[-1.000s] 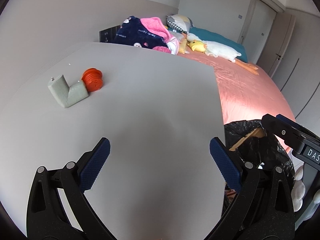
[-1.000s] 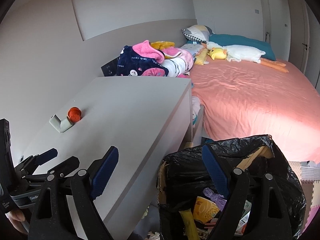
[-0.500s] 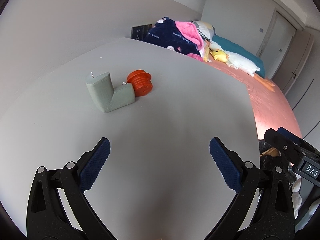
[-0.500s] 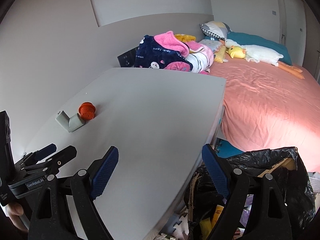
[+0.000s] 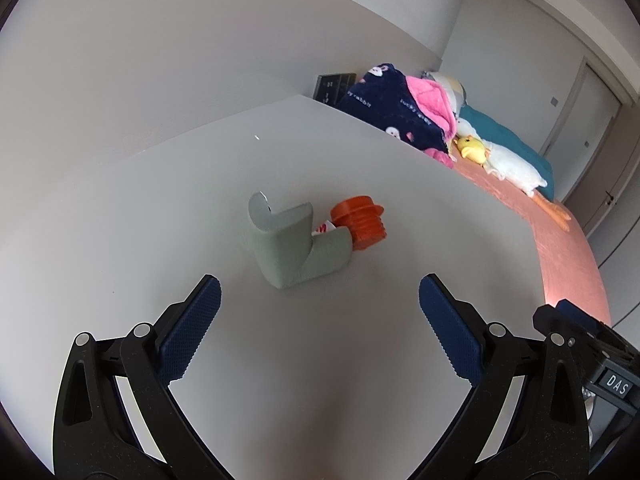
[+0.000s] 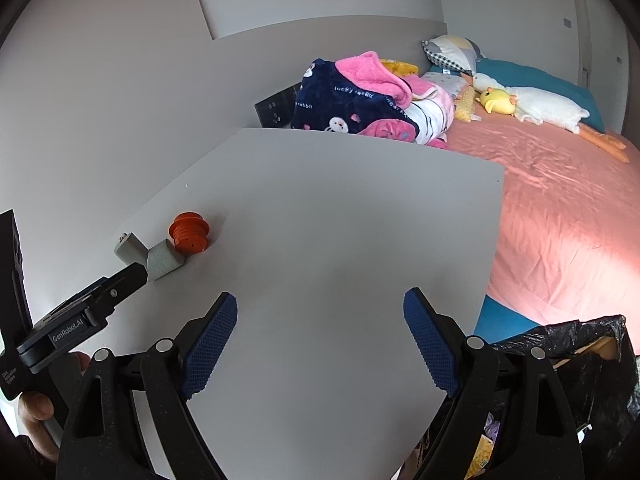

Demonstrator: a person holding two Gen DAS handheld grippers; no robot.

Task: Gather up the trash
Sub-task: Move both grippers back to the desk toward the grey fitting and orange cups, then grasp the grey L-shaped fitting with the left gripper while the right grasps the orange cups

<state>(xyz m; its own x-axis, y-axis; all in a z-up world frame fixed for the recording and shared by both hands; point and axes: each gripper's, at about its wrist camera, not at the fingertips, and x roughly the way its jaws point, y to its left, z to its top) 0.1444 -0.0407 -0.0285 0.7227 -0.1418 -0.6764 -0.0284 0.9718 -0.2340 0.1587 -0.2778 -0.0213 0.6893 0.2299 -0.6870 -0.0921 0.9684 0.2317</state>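
A grey L-shaped foam piece (image 5: 294,248) lies on the white table (image 5: 360,360), with an orange ribbed plastic piece (image 5: 360,222) touching its far side. Both also show in the right wrist view, the grey piece (image 6: 154,258) and the orange piece (image 6: 189,233), at the table's left. My left gripper (image 5: 320,334) is open and empty, just short of the grey piece. My right gripper (image 6: 320,346) is open and empty over the table's near part. A black trash bag (image 6: 580,380) with rubbish inside stands at the table's right.
A bed with a pink sheet (image 6: 560,208) lies beyond the table's right edge, with a blanket pile (image 6: 360,100) and a plush duck (image 6: 532,106). A wall (image 5: 160,60) runs along the table's left. The left gripper's body (image 6: 80,320) shows in the right wrist view.
My left gripper has moved forward toward the grey and orange pieces, which now sit close between its fingers' line. My right gripper has swung left from over the trash bag to over the table.
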